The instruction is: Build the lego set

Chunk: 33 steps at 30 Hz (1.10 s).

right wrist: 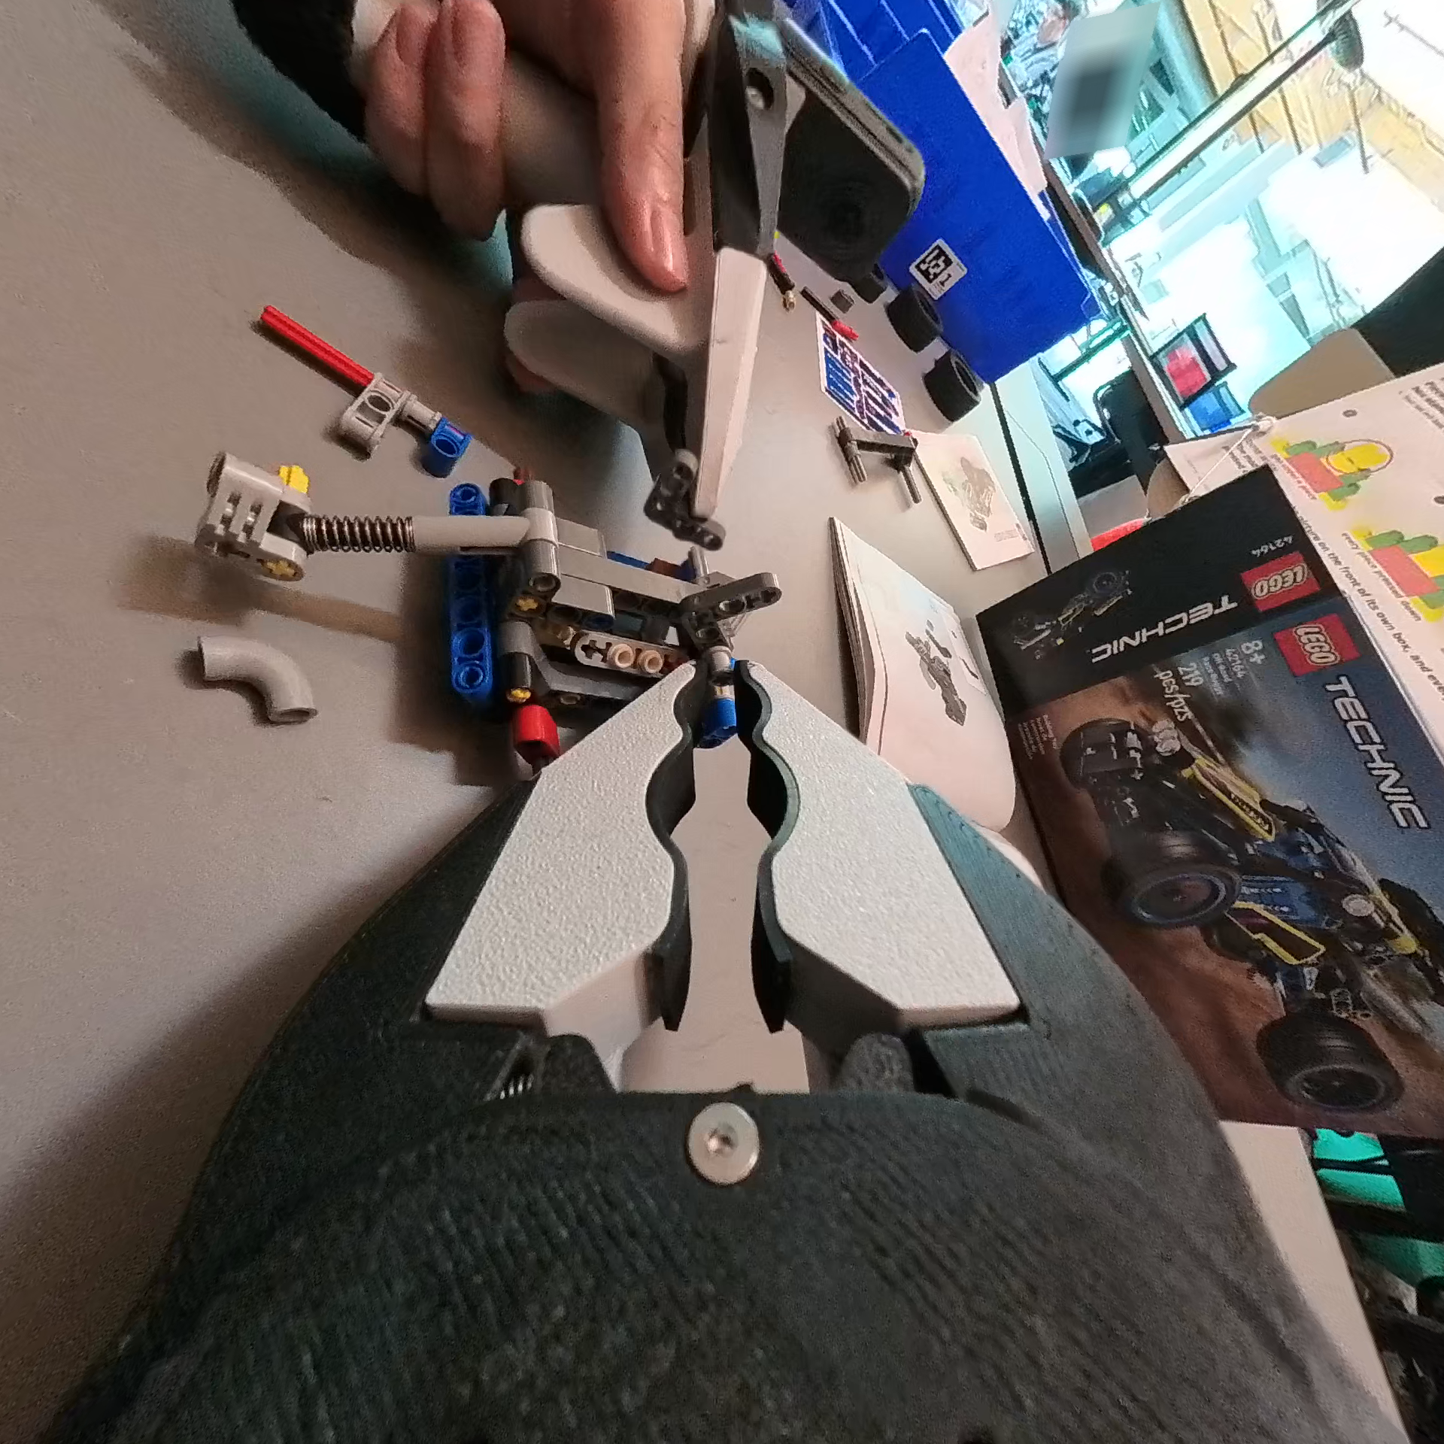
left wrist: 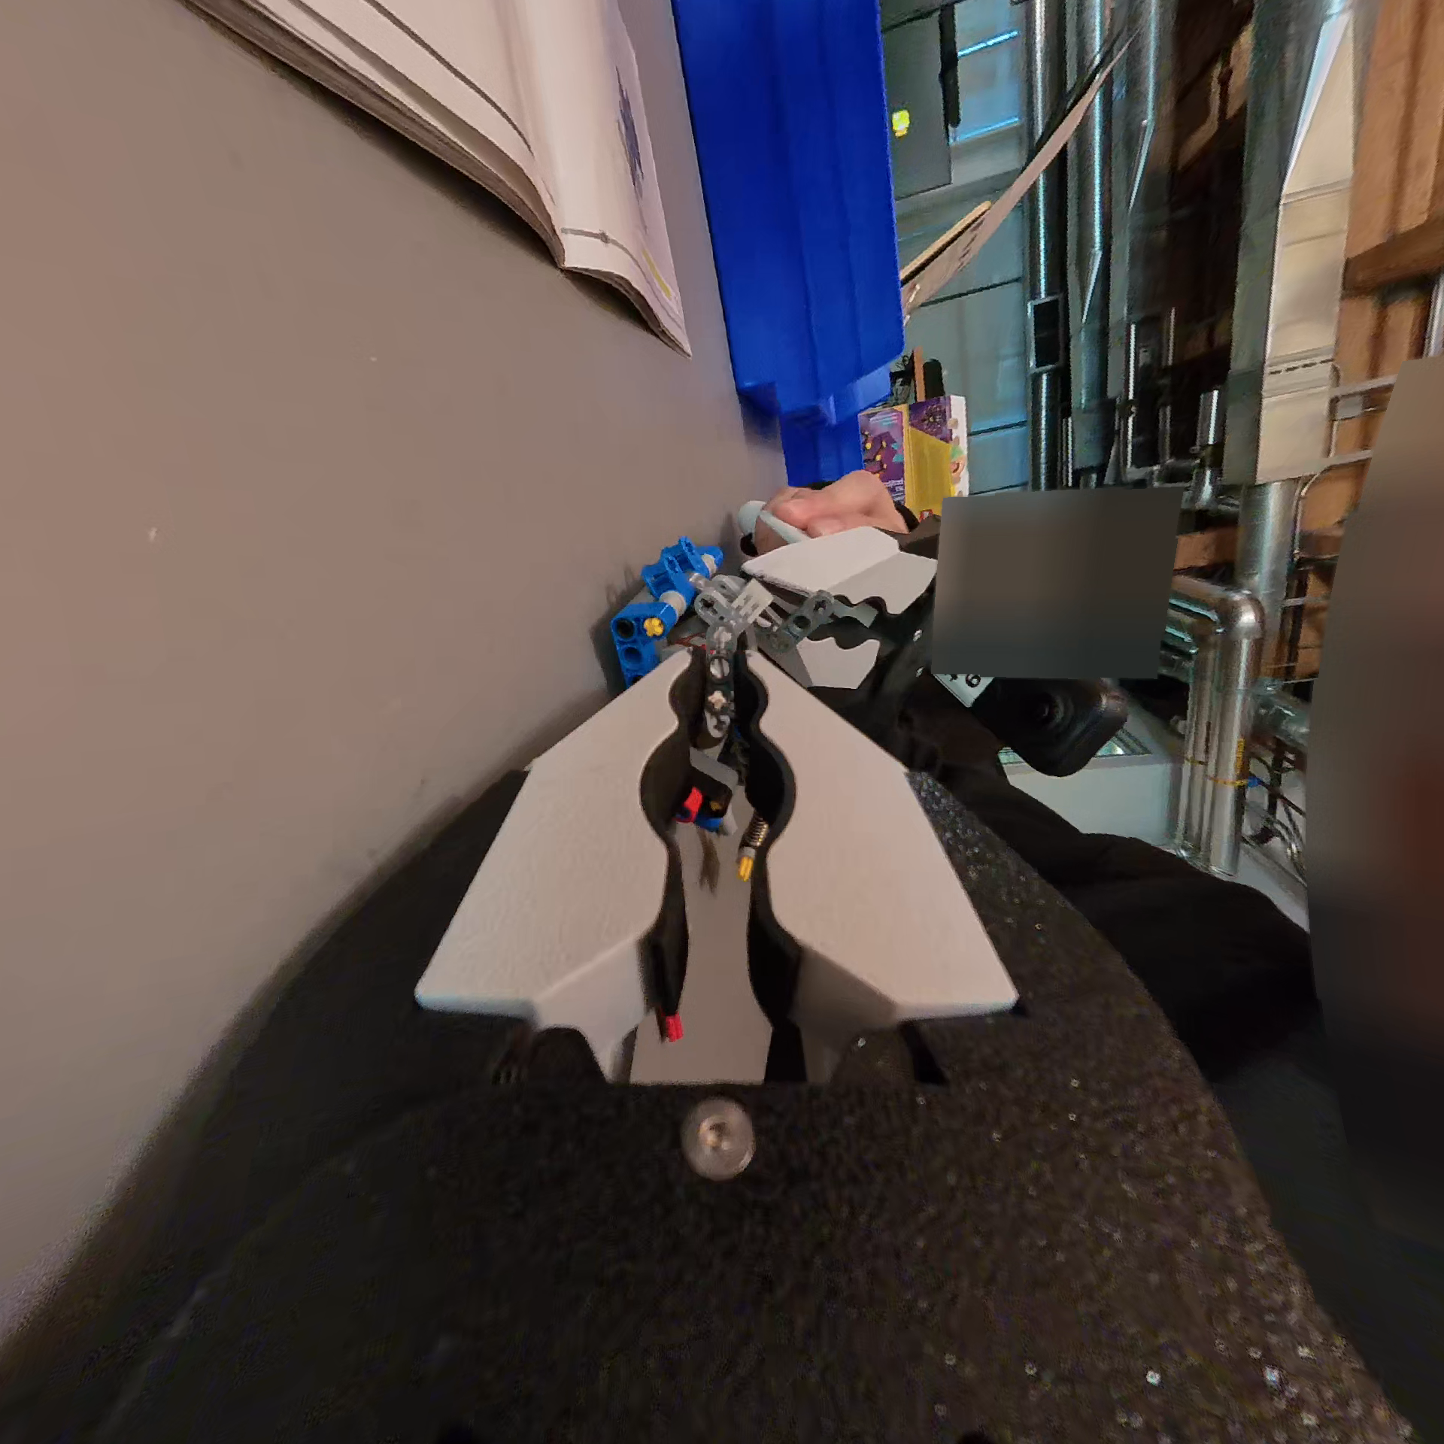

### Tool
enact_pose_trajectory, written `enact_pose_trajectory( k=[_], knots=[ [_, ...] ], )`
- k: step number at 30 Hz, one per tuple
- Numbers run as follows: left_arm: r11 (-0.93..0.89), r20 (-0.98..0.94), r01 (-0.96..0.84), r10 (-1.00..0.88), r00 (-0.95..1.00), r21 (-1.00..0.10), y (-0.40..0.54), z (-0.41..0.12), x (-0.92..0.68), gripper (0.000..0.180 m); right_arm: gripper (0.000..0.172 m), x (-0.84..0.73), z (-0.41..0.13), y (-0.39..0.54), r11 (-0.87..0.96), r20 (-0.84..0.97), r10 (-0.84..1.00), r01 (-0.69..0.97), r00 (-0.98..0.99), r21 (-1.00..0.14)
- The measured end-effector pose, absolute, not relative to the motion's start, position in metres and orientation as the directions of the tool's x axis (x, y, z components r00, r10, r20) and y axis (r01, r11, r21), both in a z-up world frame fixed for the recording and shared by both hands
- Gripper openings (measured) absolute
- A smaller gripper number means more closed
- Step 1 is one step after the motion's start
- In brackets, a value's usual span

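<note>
Left gripper (left wrist: 723, 664): jaws closed on a black angled beam (right wrist: 681, 504); its lower end is hidden.
Right gripper (right wrist: 715, 678): pads pinch a blue pin (right wrist: 719, 715) on the brick assembly (right wrist: 547, 609).
Grey table (right wrist: 156, 859): loose parts, booklet (right wrist: 922, 688), kit box (right wrist: 1250, 781).
Room beyond: blurred.

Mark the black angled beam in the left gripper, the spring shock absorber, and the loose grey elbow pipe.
black angled beam (right wrist: 684, 508), right wrist view, on its bend below the fingertip.
spring shock absorber (right wrist: 355, 534), right wrist view, on the coil.
grey elbow pipe (right wrist: 254, 664), right wrist view, on the curve.
</note>
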<state>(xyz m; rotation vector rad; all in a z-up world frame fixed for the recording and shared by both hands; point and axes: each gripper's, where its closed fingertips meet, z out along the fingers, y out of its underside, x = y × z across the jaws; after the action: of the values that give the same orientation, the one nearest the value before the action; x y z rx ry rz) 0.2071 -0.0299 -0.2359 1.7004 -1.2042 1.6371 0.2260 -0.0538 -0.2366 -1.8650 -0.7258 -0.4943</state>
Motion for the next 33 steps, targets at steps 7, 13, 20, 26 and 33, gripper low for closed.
enact_pose_trajectory(
  k=[7, 13, 20, 26, 33],
  knots=[
    [-0.490, 0.947, -0.831, -0.295, -0.127, -0.264, -0.032, -0.239, 0.209, 0.003, 0.003, 0.226, -0.238, -0.054, -0.300, 0.597, 0.249, 0.647, 0.763, -0.701],
    [-0.490, 0.924, -0.816, -0.358, -0.133, -0.307, -0.032, -0.243, 0.206, 0.003, 0.004, 0.226, -0.241, -0.054, -0.314, 0.596, 0.253, 0.647, 0.762, -0.694],
    [-0.556, 0.924, -0.762, -0.354, -0.142, -0.330, -0.029, -0.237, 0.206, 0.003, 0.004, 0.227, -0.242, -0.054, -0.333, 0.607, 0.251, 0.656, 0.754, -0.677],
    [-0.569, 0.930, -0.755, -0.335, -0.151, -0.327, -0.035, -0.234, 0.201, 0.003, 0.004, 0.226, -0.242, -0.053, -0.345, 0.616, 0.244, 0.660, 0.749, -0.667],
    [-0.578, 0.925, -0.742, -0.350, -0.152, -0.340, -0.034, -0.234, 0.201, 0.003, 0.004, 0.225, -0.242, -0.052, -0.364, 0.653, 0.235, 0.688, 0.720, -0.628]
  ],
)
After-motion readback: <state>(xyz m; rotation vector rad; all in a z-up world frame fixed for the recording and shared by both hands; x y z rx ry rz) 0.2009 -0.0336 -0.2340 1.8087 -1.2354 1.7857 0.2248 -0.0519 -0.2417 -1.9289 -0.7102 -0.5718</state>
